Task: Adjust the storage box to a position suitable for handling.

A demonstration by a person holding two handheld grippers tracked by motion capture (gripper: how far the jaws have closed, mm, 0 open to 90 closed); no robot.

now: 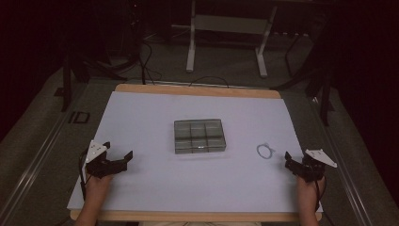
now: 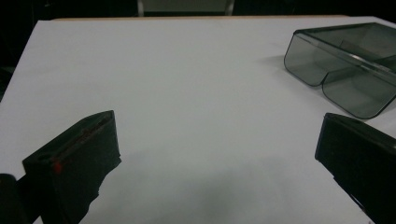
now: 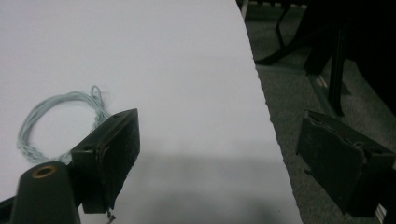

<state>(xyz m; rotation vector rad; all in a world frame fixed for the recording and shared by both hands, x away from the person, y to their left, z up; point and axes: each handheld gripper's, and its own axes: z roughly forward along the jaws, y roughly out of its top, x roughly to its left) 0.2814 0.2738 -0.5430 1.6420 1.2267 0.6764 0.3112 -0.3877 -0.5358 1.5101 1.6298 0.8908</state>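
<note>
On the white worktop (image 1: 155, 188), centre, sits the smoked plastic compartment box (image 1: 199, 136), lid shut as far as I can tell, square to you and within reach of both hands. Approx. midway between box and your right gripper (image 1: 295, 165) lies the twisted cord loop (image 1: 265, 150), flat and apart from both. In the right gripper view the cord loop (image 3: 60, 121) shows just left of the near jaw, not between the jaws. Right gripper: jaws apart, nothing held, resting near the worktop's right edge. Left gripper (image 1: 117, 157): jaws wide apart, empty, low at the front left, pointed toward the box corner (image 2: 343, 70). Judgement: you're parked at start positions w/ hands clear of the work; the loop is nearest your right, so that side probably picks it.
</note>
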